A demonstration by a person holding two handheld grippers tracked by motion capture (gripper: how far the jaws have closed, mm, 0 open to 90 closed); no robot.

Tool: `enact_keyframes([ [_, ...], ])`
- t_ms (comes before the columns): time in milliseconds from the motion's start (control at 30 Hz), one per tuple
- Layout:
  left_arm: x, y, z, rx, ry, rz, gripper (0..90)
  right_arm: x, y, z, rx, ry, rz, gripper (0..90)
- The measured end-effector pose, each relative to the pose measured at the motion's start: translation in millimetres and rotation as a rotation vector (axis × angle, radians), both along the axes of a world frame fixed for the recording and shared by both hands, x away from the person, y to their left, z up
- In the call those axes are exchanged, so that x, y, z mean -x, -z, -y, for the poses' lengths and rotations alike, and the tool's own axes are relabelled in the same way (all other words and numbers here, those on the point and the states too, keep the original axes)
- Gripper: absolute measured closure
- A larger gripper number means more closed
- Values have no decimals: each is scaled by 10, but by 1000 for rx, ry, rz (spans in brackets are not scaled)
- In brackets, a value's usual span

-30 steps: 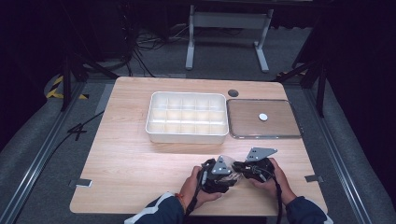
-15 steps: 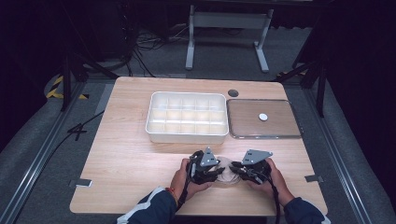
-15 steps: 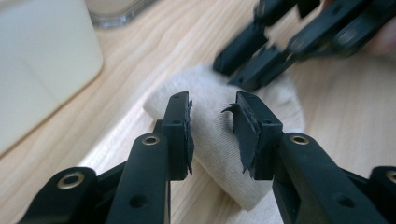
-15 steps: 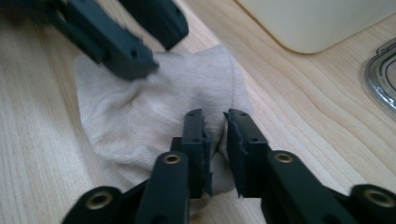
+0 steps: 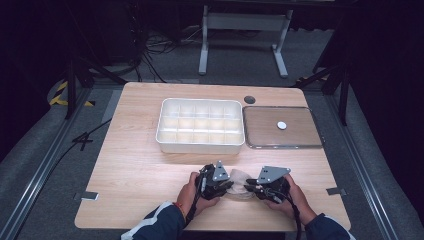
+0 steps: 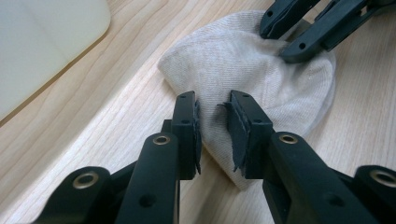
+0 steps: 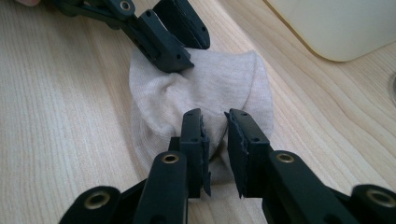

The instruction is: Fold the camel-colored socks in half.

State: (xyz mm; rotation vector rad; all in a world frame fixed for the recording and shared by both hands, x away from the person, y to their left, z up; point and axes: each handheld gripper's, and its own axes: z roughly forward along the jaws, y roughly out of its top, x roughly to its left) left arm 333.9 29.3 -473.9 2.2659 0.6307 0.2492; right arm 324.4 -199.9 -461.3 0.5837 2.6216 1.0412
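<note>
Beige sock (image 5: 241, 181) lies bunched on the table (image 5: 135, 165) near the front edge, left gripper (image 6: 212, 122) and right gripper (image 7: 215, 130) both over it from opposite sides, jaws slightly apart, not clamped on the fabric

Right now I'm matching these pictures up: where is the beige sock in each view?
High view: beige sock near the front edge, between both hand-held grippers.
Left gripper view: centre.
Right gripper view: centre.
Shared landmark: white compartment tray.
</note>
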Motion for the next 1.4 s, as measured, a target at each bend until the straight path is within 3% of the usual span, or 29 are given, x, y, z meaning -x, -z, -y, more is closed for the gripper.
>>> enact_keyframes([
  [67,-3,-22,-16,6,-5,7,669,4,8,-15,5,3,1,769],
  [167,37,-127,-60,76,29,31,647,7,26,-44,15,2,2,789],
  [200,60,-160,-64,83,46,39,679,8,22,-50,22,-1,6,796],
  [367,185,-145,-22,-9,145,30,848,13,21,-64,33,0,7,851],
  [433,187,-105,-6,-32,138,34,856,18,25,-84,40,-3,7,876],
  [533,136,-30,-28,-29,128,1,869,13,28,-93,49,-1,14,878],
  [600,134,-11,-42,-15,130,4,870,11,23,-88,46,1,11,872],
  [667,152,-9,-37,-26,131,21,869,1,-11,-79,22,14,8,858],
  [800,153,9,-37,-11,125,16,869,-12,-136,-160,-33,14,39,882],
  [933,167,6,-30,-28,134,34,869,-70,-109,-331,1,-22,51,890],
  [1033,160,2,-34,-34,143,30,870,-140,-23,-376,23,-11,34,891],
  [1133,161,-3,-33,-40,145,27,871,-206,11,-334,5,18,26,894],
  [1267,177,1,-29,-42,139,37,871,-201,20,-287,22,60,62,893],
  [1400,172,11,-35,-28,134,31,872,-139,-21,-224,10,43,61,870],
])
